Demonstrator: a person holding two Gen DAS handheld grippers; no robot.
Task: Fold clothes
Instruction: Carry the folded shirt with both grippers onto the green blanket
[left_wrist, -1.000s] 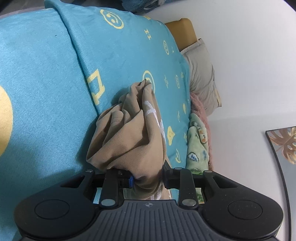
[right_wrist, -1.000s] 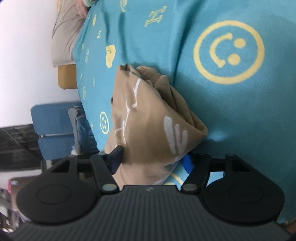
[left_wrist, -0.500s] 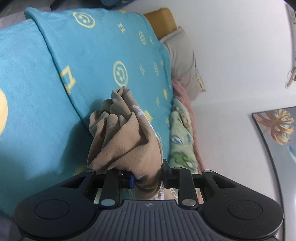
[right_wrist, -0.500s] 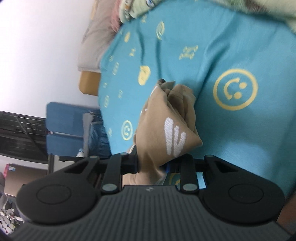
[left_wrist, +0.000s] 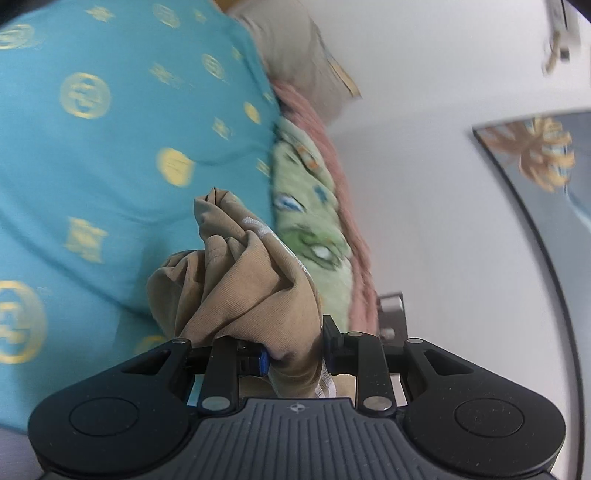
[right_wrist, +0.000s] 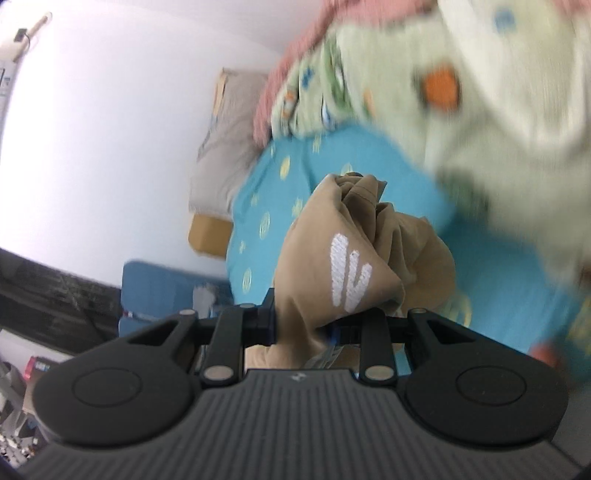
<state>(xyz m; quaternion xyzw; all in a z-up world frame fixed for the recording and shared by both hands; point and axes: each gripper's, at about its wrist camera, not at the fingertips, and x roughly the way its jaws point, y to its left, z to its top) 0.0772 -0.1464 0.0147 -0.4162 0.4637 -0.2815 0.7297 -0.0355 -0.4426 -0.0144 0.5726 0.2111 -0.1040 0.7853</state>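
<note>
Got my left hand-held gripper (left_wrist: 293, 354) and right hand-held gripper (right_wrist: 306, 325) both clamped on the bunched tan cotton garment (left_wrist: 236, 280), held up above the turquoise yellow-patterned bedspread (left_wrist: 110, 147).

Beyond me lies a bed under a turquoise bedspread with yellow emblems (left_wrist: 122, 155), a grey pillow (left_wrist: 295, 55) against the plain white wall (left_wrist: 424, 184), and a blue upholstered chair (right_wrist: 159, 288).
</note>
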